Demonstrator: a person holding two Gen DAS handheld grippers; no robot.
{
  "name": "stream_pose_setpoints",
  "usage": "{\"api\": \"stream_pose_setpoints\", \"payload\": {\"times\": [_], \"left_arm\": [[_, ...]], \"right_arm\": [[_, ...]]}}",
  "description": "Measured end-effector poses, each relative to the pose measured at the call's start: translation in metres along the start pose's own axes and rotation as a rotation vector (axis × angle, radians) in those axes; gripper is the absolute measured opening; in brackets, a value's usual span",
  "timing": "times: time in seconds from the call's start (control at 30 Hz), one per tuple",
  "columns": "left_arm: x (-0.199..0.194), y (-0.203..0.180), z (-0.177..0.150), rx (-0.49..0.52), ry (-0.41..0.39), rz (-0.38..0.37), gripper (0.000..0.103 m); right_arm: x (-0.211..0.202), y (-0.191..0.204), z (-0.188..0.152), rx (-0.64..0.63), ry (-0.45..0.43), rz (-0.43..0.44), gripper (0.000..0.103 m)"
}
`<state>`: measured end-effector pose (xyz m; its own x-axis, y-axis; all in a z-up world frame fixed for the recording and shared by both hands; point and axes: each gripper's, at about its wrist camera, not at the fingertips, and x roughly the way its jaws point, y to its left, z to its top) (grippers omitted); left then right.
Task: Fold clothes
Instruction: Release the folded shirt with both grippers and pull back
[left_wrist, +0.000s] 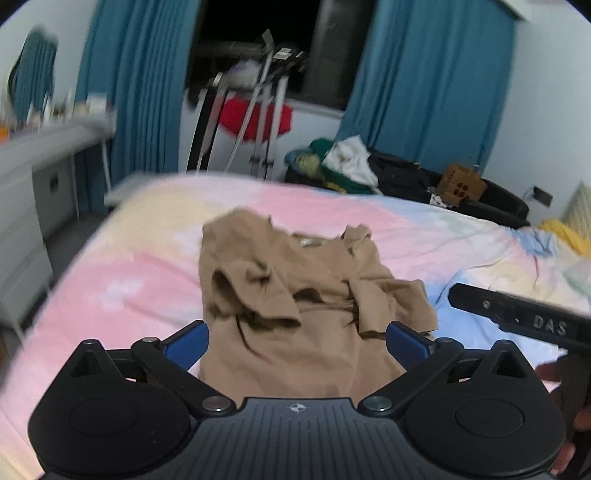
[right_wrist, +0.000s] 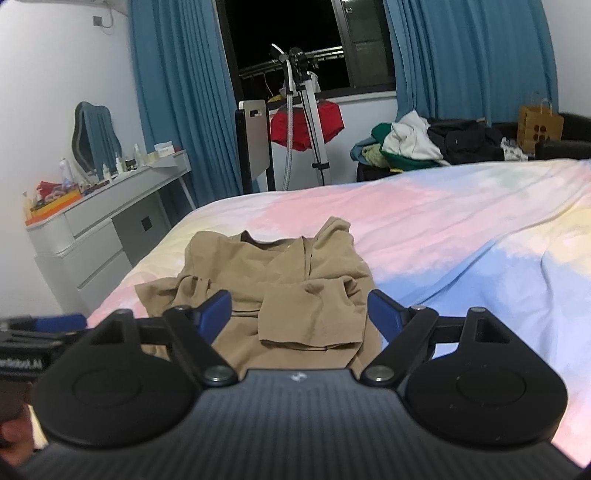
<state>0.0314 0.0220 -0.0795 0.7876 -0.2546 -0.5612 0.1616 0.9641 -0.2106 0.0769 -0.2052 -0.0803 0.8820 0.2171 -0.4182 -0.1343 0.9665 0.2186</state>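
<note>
A tan shirt (left_wrist: 295, 291) lies partly folded on the pastel bedspread (left_wrist: 110, 280), sleeves folded inward over its body. My left gripper (left_wrist: 297, 341) is open, its blue fingers apart above the shirt's near hem, holding nothing. The right gripper's black body (left_wrist: 517, 314) shows at the right edge of the left wrist view. In the right wrist view the same shirt (right_wrist: 280, 280) lies ahead, and my right gripper (right_wrist: 299, 314) is open over its near edge, empty. The left gripper (right_wrist: 40, 328) shows at the left edge there.
A grey dresser (right_wrist: 99, 229) with bottles stands left of the bed. A tripod (right_wrist: 310, 122), a red cloth and blue curtains (right_wrist: 472, 55) are beyond the bed. A pile of clothes (right_wrist: 413, 144) and a paper bag (right_wrist: 537, 125) lie at the back right.
</note>
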Motion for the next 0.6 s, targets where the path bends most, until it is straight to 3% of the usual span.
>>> {"api": "stream_pose_setpoints", "payload": {"times": [0.1,0.3,0.47,0.6], "left_arm": [[0.008,0.008,0.0,-0.074,0.069,-0.014,0.103],[0.015,0.009,-0.004,-0.12,0.194,-0.007,0.102],[0.031,0.029,-0.012,-0.309,0.333,-0.111,0.095],[0.046,0.043,-0.023,-0.429,0.435,-0.166,0.095]], "right_arm": [[0.004,-0.004,-0.002,0.042,0.031,0.014,0.082],[0.012,-0.025,-0.006,0.214,0.1,0.051,0.082],[0.019,-0.052,-0.014,0.412,0.152,0.045,0.082],[0.025,-0.071,-0.023,0.566,0.195,0.076,0.082]]}}
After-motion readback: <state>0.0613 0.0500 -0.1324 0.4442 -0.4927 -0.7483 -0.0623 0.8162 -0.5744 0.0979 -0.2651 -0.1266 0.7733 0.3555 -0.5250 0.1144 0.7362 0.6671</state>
